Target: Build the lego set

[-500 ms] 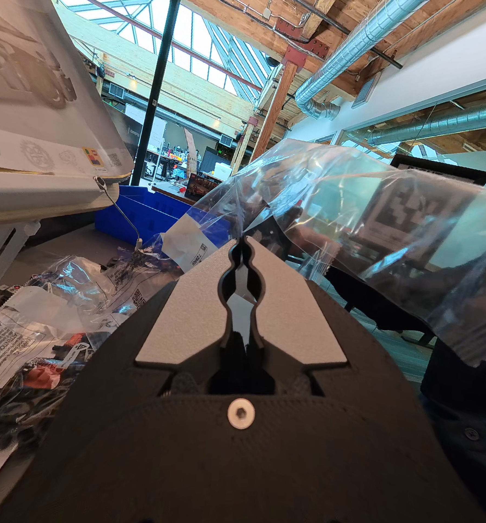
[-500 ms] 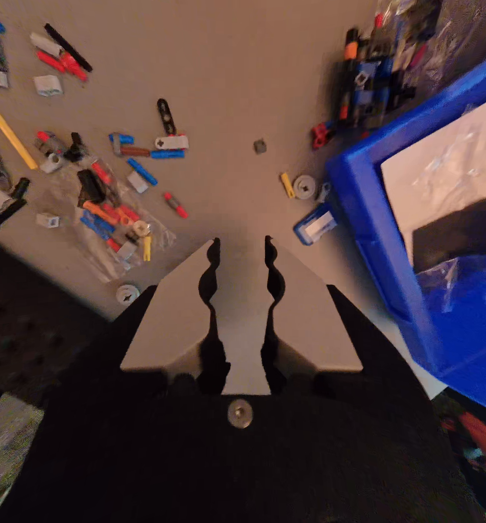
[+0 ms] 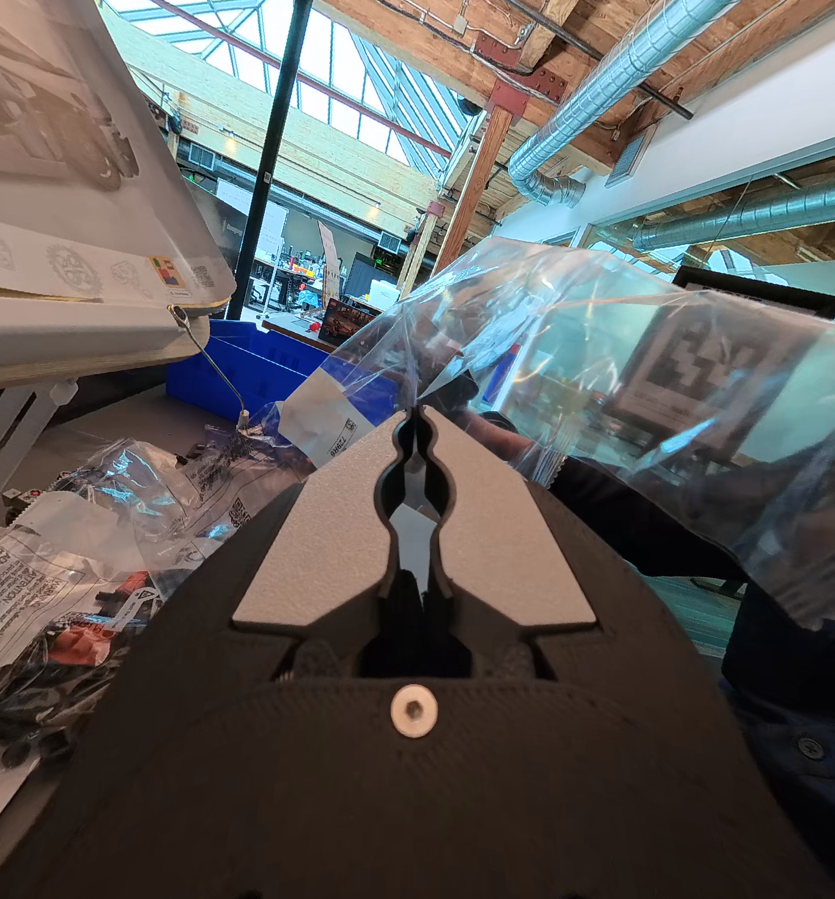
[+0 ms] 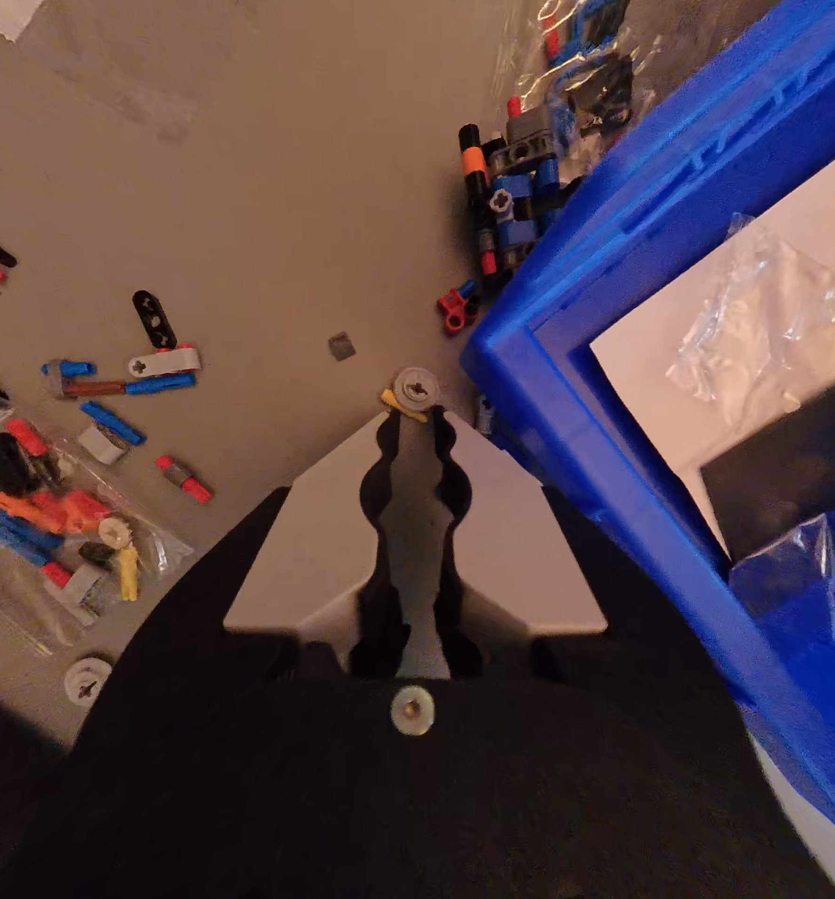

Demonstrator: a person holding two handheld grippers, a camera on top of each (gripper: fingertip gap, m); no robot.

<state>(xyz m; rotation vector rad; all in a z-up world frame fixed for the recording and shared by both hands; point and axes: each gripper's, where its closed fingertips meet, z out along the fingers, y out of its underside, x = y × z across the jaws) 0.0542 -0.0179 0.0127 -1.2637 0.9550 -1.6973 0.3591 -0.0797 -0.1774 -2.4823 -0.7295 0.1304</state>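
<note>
Beside the blue bin [image 4: 576,428], holding crumpled plastic: right gripper [image 4: 413,413] parted narrowly over a yellow pin [image 4: 403,406]; left gripper [image 3: 414,413] pinching, apparently, an empty clear bag [image 3: 600,389].

Loose lego pieces [image 4: 113,438] left, bin [image 4: 600,389] right, wheel [image 4: 415,389] between

Printed writing shows on a white bag label [image 3: 330,428] and crumpled warning bags [image 3: 26,579].

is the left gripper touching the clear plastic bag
Touching. The left wrist view shows the left gripper closed at its tips on an edge of the clear plastic bag, which hangs lifted from that pinch.
</note>
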